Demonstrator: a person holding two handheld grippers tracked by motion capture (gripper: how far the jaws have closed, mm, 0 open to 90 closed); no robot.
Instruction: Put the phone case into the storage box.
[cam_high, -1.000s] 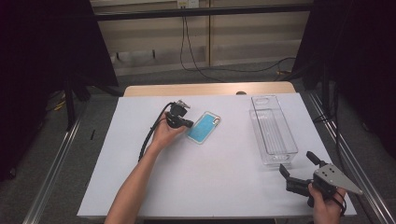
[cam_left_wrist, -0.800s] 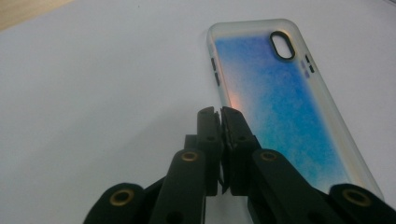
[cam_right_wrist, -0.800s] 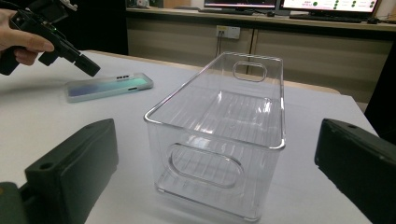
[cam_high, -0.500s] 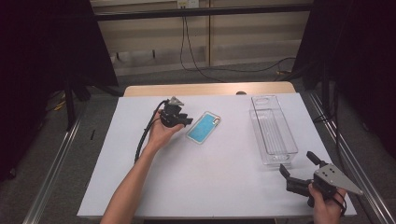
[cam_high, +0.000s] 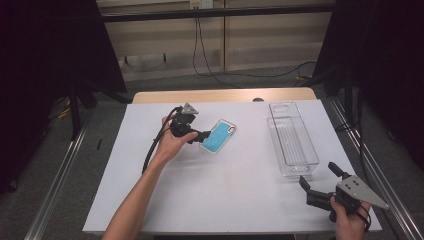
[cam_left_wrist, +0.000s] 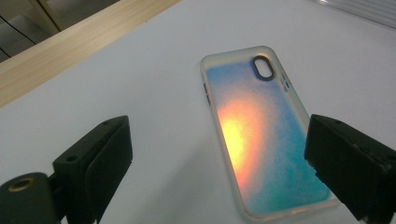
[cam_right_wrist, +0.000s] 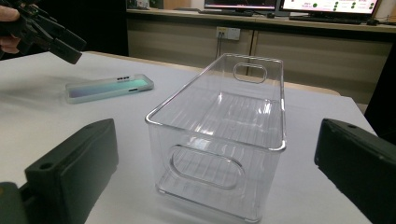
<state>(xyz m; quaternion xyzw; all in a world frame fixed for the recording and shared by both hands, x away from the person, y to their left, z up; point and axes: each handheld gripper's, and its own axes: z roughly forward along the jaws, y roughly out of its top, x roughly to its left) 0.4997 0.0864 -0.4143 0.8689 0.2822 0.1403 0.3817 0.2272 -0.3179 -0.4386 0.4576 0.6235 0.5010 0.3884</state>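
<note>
The left hand-held gripper (cam_high: 199, 136) hangs just above the near end of the phone case (cam_high: 218, 135), its jaws having just been opening and now standing wide apart, with nothing pressed between them; in the left gripper view the case (cam_left_wrist: 261, 135) lies flat on the white surface (cam_left_wrist: 154, 116), back up, camera cut-out at the far end, one jaw off to its side over bare surface and the other over its lower corner; to my eye the case has been let go and sits free. If the aim is to pick it up again and carry it to the clear bin (cam_high: 292, 140), I would bring both jaws down astride the long edges, square to the case, and close on the rim rather than the flat back, since a thin, slick shell lying flat gives little to bite on and may skid; tipping one edge up first would help. The right hand-held gripper (cam_high: 320, 187) waits near the front corner of the surface, jaws spread, facing the bin (cam_right_wrist: 224, 135), which stands empty and well apart from the case; it could steady that light bin if the case is dropped in.
</note>
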